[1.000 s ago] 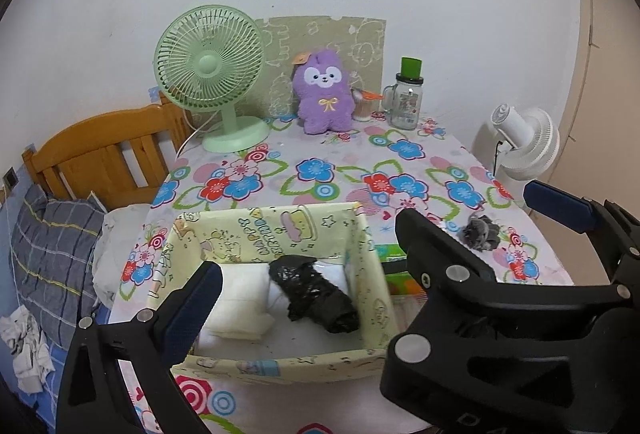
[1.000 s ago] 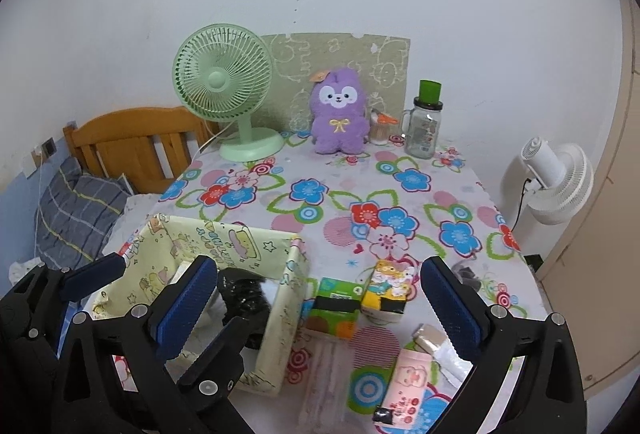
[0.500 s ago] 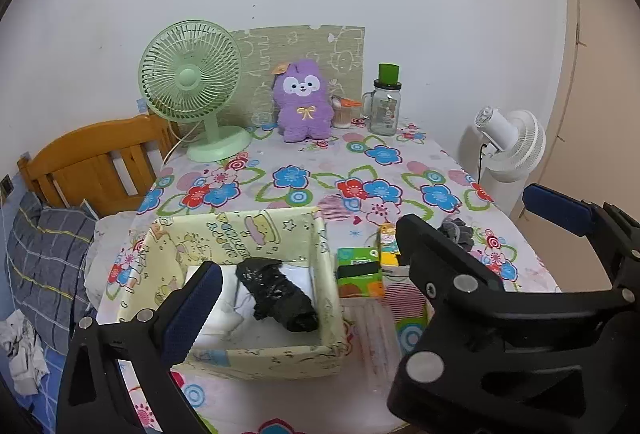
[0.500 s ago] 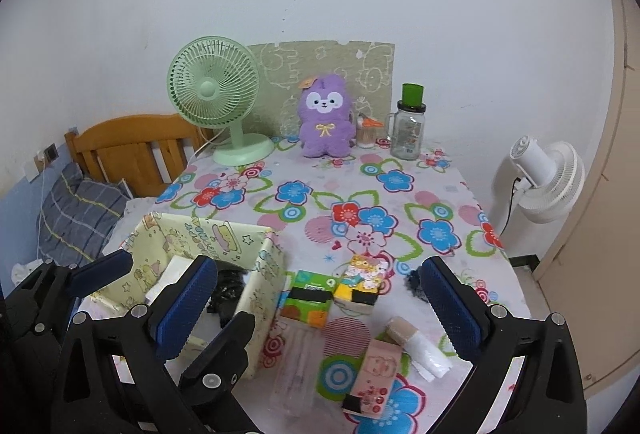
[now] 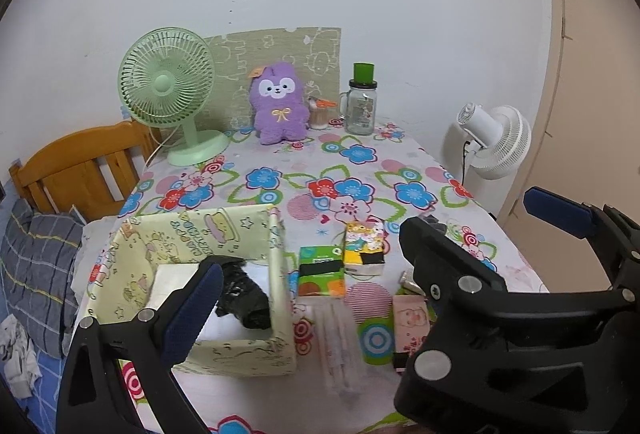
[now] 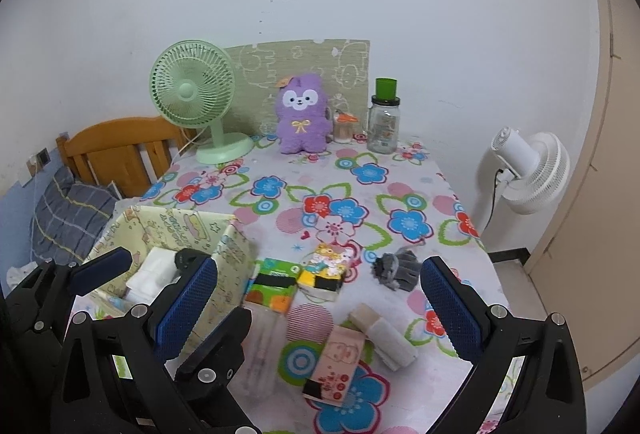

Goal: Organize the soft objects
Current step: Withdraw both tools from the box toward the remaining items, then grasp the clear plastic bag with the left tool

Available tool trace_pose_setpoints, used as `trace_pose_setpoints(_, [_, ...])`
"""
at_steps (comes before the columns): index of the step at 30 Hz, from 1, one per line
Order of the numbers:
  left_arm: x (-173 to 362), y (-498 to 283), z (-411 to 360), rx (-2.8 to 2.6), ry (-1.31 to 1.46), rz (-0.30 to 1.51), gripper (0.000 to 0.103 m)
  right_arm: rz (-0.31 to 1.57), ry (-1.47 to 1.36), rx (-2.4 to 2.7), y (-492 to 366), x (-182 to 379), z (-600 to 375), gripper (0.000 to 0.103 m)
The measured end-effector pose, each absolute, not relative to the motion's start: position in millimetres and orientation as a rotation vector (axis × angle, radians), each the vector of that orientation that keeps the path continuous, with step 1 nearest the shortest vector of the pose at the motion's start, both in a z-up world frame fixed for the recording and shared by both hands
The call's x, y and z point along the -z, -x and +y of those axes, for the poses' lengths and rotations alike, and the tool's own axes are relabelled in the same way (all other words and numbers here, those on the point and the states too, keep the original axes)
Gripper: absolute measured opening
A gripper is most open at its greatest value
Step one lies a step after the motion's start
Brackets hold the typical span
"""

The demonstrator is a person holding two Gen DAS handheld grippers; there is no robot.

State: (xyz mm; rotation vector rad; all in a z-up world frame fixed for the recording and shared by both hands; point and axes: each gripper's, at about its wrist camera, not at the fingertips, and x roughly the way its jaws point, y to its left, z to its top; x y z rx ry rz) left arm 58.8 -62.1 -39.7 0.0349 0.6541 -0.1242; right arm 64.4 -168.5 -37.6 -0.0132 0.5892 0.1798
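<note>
Overhead, two grippers (image 6: 316, 306) (image 5: 372, 242), one box (image 5: 276, 274), empty-fingered.

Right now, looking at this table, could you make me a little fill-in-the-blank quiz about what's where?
1. The black bundle lies inside the yellow ____.
2. The plush standing by the wall is ____ in colour.
3. The jar right of the plush has a ____ lid.
4. Both sets of tongs, left and right, are ____ and hold nothing.

Missing words: box; purple; green; open
</note>
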Motion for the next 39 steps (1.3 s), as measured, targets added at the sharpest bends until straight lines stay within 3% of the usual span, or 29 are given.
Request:
trace_pose_setpoints(24, [79, -70, -104, 0.174, -0.051, 0.708, 0.092, 0.624, -0.001, -0.122, -65, 74, -208, 0.102])
trace_pose_setpoints(29, [93, -75, -105, 0.161, -0.041, 0.736, 0.083, 0.652, -0.003, -0.118, -70, 88, -210, 0.101])
trace_pose_setpoints(39, [122, -80, -103, 0.106, -0.036, 0.778, 0.082, 0.706, -0.016, -0.117, -79, 119, -211, 0.098])
